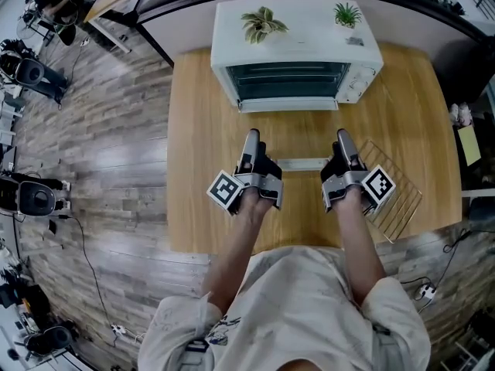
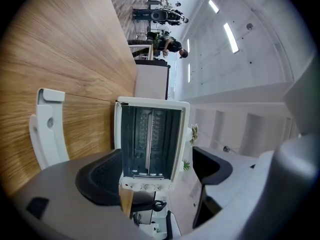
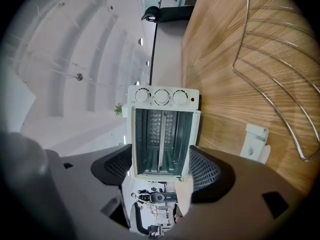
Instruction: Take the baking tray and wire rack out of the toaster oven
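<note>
A white toaster oven (image 1: 297,31) stands at the back of the wooden table (image 1: 193,168), its door folded down toward me with the white handle (image 1: 302,163) lying between my grippers. Inside the dark cavity (image 2: 148,139) a thin flat shelf shows edge-on, likely the baking tray (image 3: 161,139). The wire rack (image 1: 396,195) lies on the table to the right, beside my right gripper (image 1: 343,137); its bars (image 3: 280,79) show in the right gripper view. My left gripper (image 1: 251,137) points at the oven. Both the left gripper (image 2: 157,176) and the right gripper (image 3: 160,170) are open and hold nothing.
Two small potted plants (image 1: 263,23) (image 1: 347,12) sit on the oven's top. The oven's knobs (image 1: 360,83) are on its right side. The table ends near my body; wooden floor (image 1: 100,153) with camera gear lies to the left.
</note>
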`<state>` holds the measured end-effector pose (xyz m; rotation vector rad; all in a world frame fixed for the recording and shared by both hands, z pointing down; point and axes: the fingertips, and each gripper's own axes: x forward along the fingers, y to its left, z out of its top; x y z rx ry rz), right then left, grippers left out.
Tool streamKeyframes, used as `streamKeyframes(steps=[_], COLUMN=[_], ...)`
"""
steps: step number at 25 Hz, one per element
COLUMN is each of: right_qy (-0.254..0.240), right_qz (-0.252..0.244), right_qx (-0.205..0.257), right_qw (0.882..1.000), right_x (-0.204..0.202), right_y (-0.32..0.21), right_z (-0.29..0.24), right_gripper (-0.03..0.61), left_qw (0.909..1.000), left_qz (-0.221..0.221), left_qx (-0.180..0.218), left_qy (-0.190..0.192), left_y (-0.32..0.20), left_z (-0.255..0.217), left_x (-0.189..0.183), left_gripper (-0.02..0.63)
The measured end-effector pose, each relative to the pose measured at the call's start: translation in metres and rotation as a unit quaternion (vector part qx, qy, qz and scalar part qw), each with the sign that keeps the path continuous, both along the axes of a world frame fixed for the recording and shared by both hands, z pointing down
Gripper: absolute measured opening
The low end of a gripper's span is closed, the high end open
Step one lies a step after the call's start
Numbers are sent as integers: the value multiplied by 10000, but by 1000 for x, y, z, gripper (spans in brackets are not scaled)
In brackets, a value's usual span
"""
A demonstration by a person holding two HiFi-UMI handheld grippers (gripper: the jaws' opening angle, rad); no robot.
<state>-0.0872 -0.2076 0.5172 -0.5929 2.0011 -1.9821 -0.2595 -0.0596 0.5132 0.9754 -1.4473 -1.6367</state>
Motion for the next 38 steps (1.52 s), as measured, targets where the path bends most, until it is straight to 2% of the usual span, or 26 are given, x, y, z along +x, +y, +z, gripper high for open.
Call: streamKeyframes(steps=[15,21,24,31,36,37,38], right_qy=[-110,-57,-92,-186,-238,-252,-259], right_qz=[104,228,297,429,584,636,682], right_qx=[-61,-175,-235,-328,-390,-376,-373], right_qw=[9999,9996,9992,9984,9972,9969,9966], right_x=[-85,-112,-122,-144,-154,-155,-155], right_y=[-68,-95,-108,-131,-140,-142,-142], right_z=[2,14,16,18,21,20,19], right_gripper=[341,327,324,249,126,101,101], left_qw=[9996,9994,9992,9986,9965,9963,9963], left_qz=[-74,-182,-192,-298,-474,-484,-484], left_qx=[-205,-248,-299,-390,-591,-570,-551], left_qy=[-192,-158,-199,-203,-352,-413,-445], left_y=[-73,-98,-110,-131,-135,-136,-137], left_z=[9,17,19,22,24,21,20], left_x=[-70,-95,-107,-135,-149,-149,-150], left_gripper=[434,359,348,279,158,101,101])
